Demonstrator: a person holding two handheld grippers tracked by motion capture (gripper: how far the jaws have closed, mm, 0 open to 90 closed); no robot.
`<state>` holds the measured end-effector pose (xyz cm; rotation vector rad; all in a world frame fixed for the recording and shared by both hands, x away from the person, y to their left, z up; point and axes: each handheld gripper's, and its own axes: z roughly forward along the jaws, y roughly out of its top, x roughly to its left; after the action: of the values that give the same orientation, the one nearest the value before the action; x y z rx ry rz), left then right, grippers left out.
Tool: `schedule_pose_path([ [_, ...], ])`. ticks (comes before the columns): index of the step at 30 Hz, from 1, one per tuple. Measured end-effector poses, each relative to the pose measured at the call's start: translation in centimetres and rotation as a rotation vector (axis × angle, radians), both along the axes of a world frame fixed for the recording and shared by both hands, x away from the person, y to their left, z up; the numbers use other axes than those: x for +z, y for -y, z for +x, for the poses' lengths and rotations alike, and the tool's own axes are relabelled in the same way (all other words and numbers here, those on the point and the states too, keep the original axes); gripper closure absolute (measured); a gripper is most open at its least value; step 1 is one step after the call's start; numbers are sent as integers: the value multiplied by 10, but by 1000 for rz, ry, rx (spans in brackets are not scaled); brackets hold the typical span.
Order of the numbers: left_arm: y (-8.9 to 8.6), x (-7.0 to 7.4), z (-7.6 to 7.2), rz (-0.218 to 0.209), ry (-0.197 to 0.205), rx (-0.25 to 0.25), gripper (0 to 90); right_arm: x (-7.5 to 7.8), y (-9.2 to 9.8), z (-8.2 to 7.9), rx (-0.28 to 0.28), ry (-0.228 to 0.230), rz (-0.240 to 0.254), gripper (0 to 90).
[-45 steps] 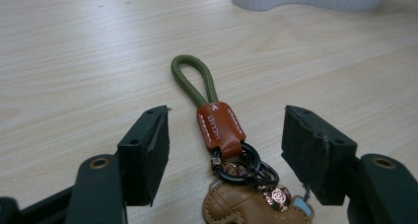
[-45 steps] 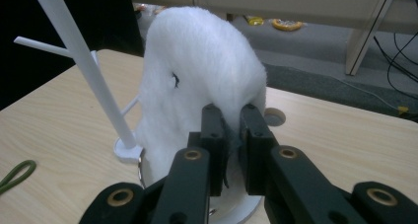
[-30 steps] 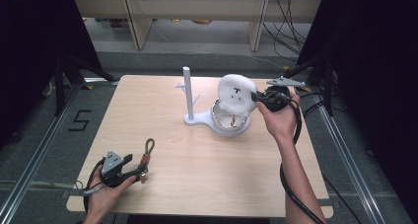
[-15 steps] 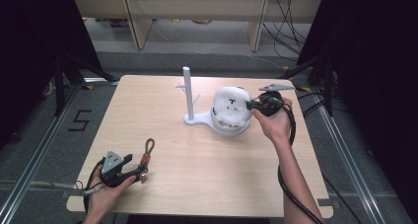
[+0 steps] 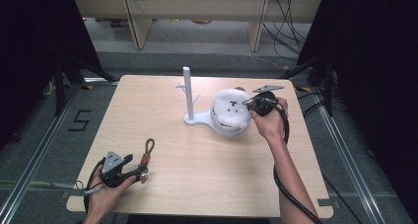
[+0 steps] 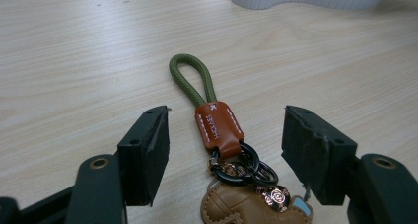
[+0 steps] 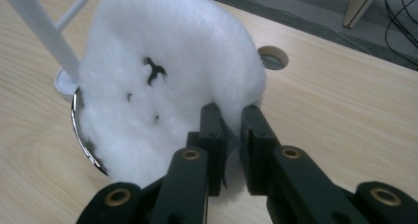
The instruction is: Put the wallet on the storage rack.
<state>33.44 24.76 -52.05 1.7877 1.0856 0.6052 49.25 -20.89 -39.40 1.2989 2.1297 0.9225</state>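
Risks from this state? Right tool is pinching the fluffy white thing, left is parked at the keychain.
1. The right tool grips only the edge of the fluffy white plush; the pile may slip free.
2. The plush sits close to the white plastic stand; its side pegs could snag it.
3. The left tool is open around the green-cord, brown-leather keychain; a nudge could shift it.

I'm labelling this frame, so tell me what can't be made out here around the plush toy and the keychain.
- Plush toy: its underside, hidden by its own fur; right gripper pinches its edge.
- Metal rim: mostly covered by the plush toy.
- Keychain: brown charm cut off by the bottom edge, left gripper view.
- Left gripper: jaw tips too small, high view.
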Motion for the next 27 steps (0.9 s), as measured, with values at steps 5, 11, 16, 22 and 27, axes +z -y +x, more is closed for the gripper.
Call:
schedule_pose_path([
  [5, 0, 0, 0, 0, -1, 0, 345, -1, -3, -1, -27, -6, -29, 788],
  [11, 1, 0, 0, -1, -2, 3, 345, 0, -2, -2, -42, 20, -46, 692],
  [16, 1, 1, -1, 5, -3, 9, 345, 3, -3, -6, -65, 17, 5, 588],
  [22, 1, 4, -2, 7, -10, 23, 342, 9, 4, -17, -86, 50, 59, 474],
  [27, 4, 8, 0, 3, -1, 13, 339, 11, 14, -35, -115, 44, 108, 431],
])
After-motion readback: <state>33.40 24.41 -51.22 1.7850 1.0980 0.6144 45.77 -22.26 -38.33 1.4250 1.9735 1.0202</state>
